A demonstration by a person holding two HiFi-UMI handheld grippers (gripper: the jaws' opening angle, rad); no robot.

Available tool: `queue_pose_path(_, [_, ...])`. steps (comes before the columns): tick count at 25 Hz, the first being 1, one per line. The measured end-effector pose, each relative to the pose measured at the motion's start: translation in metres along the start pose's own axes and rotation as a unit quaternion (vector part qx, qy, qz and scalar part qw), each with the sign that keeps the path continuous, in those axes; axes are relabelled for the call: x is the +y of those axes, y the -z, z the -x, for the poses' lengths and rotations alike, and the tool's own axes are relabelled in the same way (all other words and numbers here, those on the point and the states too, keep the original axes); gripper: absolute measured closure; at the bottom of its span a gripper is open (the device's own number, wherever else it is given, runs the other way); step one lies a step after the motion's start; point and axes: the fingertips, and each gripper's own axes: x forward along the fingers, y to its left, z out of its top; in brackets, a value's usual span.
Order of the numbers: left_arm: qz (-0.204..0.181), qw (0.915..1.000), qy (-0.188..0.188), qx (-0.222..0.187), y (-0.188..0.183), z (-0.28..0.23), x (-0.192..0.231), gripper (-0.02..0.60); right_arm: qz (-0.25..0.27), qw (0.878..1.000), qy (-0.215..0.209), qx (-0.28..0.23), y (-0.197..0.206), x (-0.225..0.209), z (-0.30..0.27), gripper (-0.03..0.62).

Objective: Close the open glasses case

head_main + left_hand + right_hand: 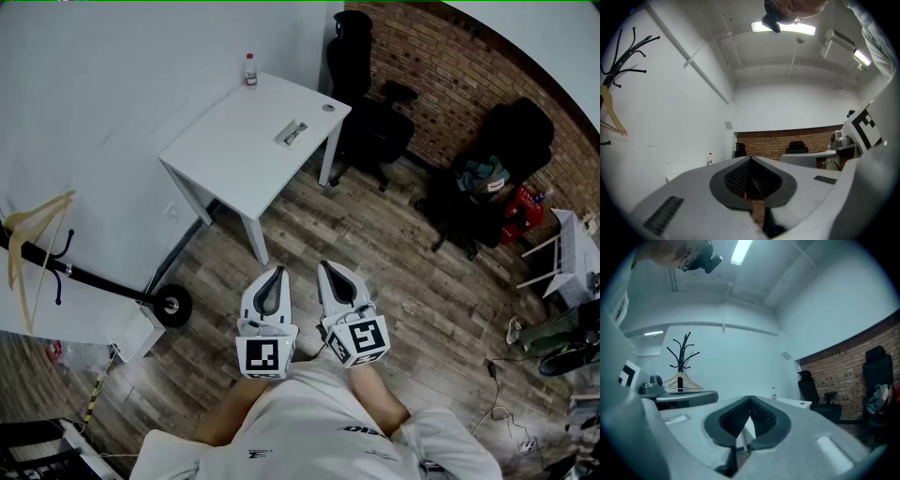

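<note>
Nothing of the task is judged done: the left gripper (274, 274) and right gripper (331, 269) are held level above the wood-plank floor (403, 281), well apart from the smooth white worktop (234, 141), their ribbed dark fingers (738, 178) closed on nothing. A small grey oblong, taken to be the glasses case (291, 133), is seen lying far off towards the worktop's right side, too small for its lid to be made out.

White table (234, 150) far left, red brick wall (441, 66) far right, black chairs (370, 127), brown plank floor (403, 281); left gripper (275, 274) and right gripper (330, 269) white.
</note>
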Motion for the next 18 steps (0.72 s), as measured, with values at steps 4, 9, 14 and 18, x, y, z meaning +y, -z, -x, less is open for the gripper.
queue_pose_path(4, [0.008,0.9999,-0.002,0.013,0.005,-0.015,-0.015,0.583,-0.007,1.000,-0.009,-0.007,-0.003,-0.021,0.001,0.595])
queue_pose_path(9, [0.007,0.9999,-0.005,0.015,0.001,-0.042,-0.044,0.583,-0.009,1.000,-0.020,-0.016,-0.014,-0.054,0.000,0.594])
queue_pose_path(14, [-0.007,0.9997,-0.025,0.001,-0.002,-0.066,-0.072,0.583,0.011,0.998,-0.049,-0.022,-0.027,-0.084,0.007,0.594])
queue_pose_path(18, [-0.009,0.9992,-0.038,0.003,0.007,-0.073,-0.098,0.583,0.017,0.998,-0.058,-0.024,-0.025,-0.106,0.019,0.595])
